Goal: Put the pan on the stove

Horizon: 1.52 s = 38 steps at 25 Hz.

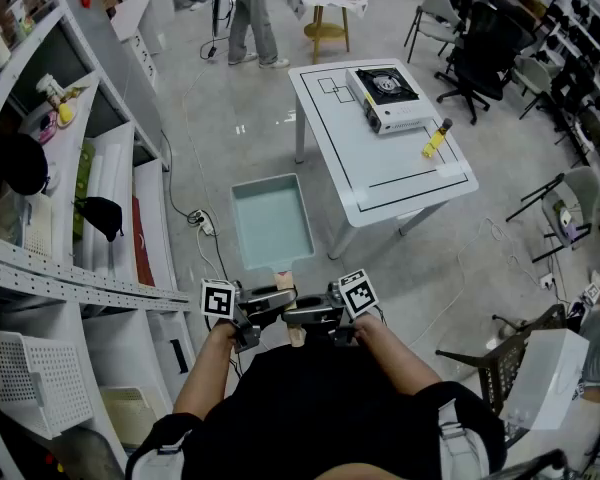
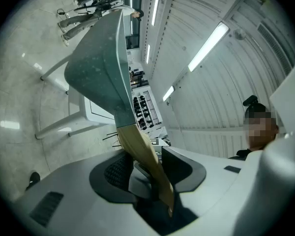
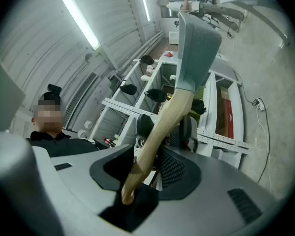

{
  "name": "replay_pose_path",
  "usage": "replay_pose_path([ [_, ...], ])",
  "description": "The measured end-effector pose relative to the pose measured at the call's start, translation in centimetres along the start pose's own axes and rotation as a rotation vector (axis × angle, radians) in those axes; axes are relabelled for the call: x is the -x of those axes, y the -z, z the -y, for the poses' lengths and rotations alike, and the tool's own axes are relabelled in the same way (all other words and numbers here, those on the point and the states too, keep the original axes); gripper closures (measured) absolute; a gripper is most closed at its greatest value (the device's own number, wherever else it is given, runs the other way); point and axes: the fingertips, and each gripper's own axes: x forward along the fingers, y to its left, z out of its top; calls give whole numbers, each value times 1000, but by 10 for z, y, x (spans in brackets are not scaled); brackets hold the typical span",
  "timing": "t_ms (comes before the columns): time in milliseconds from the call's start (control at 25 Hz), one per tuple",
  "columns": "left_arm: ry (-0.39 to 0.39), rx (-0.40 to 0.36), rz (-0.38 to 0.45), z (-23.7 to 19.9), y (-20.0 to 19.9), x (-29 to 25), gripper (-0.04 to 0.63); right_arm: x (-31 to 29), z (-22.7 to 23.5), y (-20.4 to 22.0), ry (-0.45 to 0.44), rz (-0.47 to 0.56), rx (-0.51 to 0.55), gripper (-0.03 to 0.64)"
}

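A square teal pan point(image 1: 272, 223) with a light wooden handle point(image 1: 285, 269) hangs level in front of me, over the floor. Both grippers meet at that handle from opposite sides: my left gripper point(image 1: 265, 306) and my right gripper point(image 1: 312, 316), each shut on it. In the left gripper view the handle point(image 2: 143, 156) runs between the jaws of the left gripper point(image 2: 147, 168), with the pan point(image 2: 101, 68) beyond. In the right gripper view the handle point(image 3: 162, 132) crosses the right gripper point(image 3: 150, 166) likewise. The stove point(image 1: 388, 98) sits on the white table point(image 1: 400, 178), far ahead to the right.
A yellow object point(image 1: 436, 138) lies on the table beside the stove. White shelving point(image 1: 70, 218) with bins and clutter lines my left side. A cable and power strip point(image 1: 202, 223) lie on the floor. A person point(image 1: 252, 13) stands at the back; office chairs point(image 1: 475, 63) stand at right.
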Motion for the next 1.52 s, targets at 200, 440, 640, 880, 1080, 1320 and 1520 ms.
replay_pose_path([
  [200, 21, -3, 14, 8, 33, 70, 411, -63, 11, 43, 2, 42, -46, 456],
  [440, 30, 45, 34, 11, 85, 122, 407, -110, 14, 98, 25, 42, -77, 454],
  [640, 17, 31, 44, 17, 112, 120, 408, -105, 1, 124, 20, 20, -84, 451],
  [880, -15, 15, 53, 29, 123, 98, 403, -85, -21, 128, -15, 17, -114, 448],
  [1080, -62, -32, 35, 34, 126, 83, 405, -68, -26, 132, -46, 21, -128, 465],
  [1320, -98, -18, 39, 35, 131, 62, 405, -45, -30, 135, -65, 33, -197, 476],
  [1520, -106, -32, 31, 34, 135, 39, 403, -22, -33, 139, -53, -4, -205, 480],
])
